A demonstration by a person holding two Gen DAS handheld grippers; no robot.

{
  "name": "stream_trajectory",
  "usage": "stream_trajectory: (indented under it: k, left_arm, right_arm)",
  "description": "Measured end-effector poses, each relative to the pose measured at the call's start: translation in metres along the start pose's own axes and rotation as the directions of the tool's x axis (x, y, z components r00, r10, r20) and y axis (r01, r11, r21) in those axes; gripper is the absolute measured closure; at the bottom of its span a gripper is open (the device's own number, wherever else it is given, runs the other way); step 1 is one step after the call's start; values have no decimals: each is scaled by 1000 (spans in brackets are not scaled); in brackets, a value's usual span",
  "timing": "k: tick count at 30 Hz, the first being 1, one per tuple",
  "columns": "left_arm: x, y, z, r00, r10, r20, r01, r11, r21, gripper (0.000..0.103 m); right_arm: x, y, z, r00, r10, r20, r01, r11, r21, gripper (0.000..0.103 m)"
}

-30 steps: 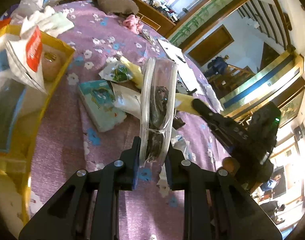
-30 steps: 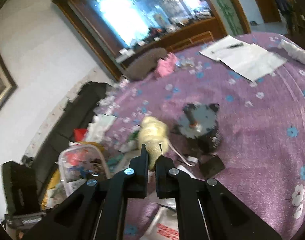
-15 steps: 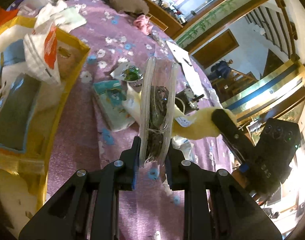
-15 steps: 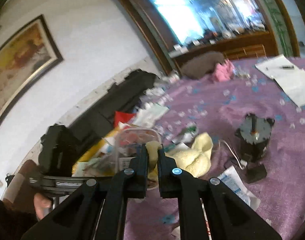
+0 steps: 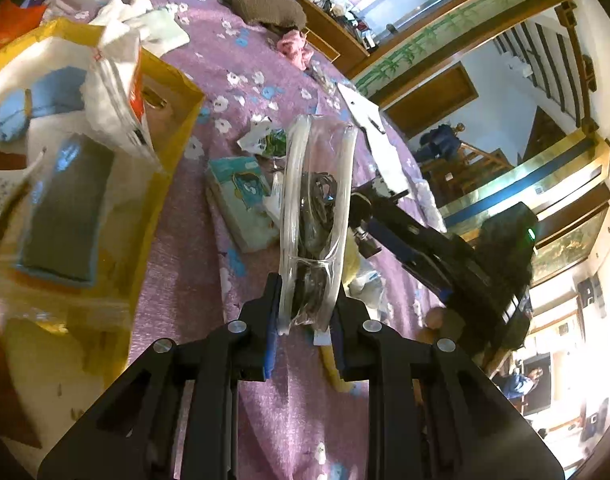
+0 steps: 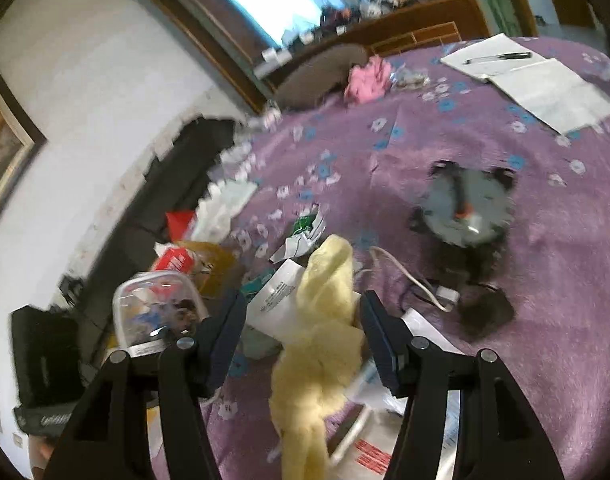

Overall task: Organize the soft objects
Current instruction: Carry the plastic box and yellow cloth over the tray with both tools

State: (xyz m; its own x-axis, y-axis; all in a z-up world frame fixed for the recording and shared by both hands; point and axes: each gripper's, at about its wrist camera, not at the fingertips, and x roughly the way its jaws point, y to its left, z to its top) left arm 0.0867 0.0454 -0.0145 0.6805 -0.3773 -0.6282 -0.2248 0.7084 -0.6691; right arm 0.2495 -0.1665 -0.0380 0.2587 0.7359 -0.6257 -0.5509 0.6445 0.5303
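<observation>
Left wrist view: the left gripper is clamping a clear box of dark items on edge, its fingers pressing both flat sides, above the purple flowered cloth. A yellow bin full of bags is sitting to the left, with a teal pack lying between bin and box. The right gripper is showing at the right, reaching in behind the box.

Right wrist view: the right gripper has just been opening; its fingers are standing wide apart, not pressing the yellow cloth, which is hanging loose between them over papers on the purple cloth. A dark motor is sitting well to the right, blurred
</observation>
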Motion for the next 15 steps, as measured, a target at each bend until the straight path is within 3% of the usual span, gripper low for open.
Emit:
stream_trajectory:
  k: [2,5,9,11,15]
  left_arm:
    - [-4,1,0,1000,-2,11,2,1000,-4,82]
    - [-10,5,0,1000,-8,14,8,1000,-10,82]
    - [-12,3,0,1000,17,17,-17,1000,-1,82]
    - [-9,2,0,1000,14,14,-14,1000,0,82]
    - [-3,1,-1,1000,14,8,-14,1000,-12,82]
  right_arm:
    - [13,10,6,990,-138,-40,137,990,-23,46]
    - [22,8,-6,991,-128,-44,128,992,-2,46]
    - [24,10,-30,979,-202,-39,199,977,-74,49]
    - [22,17,-31,980,-197,-26,194,976,-103,60]
    - [21,27,-35,970,-245,3,243,958,-155,63]
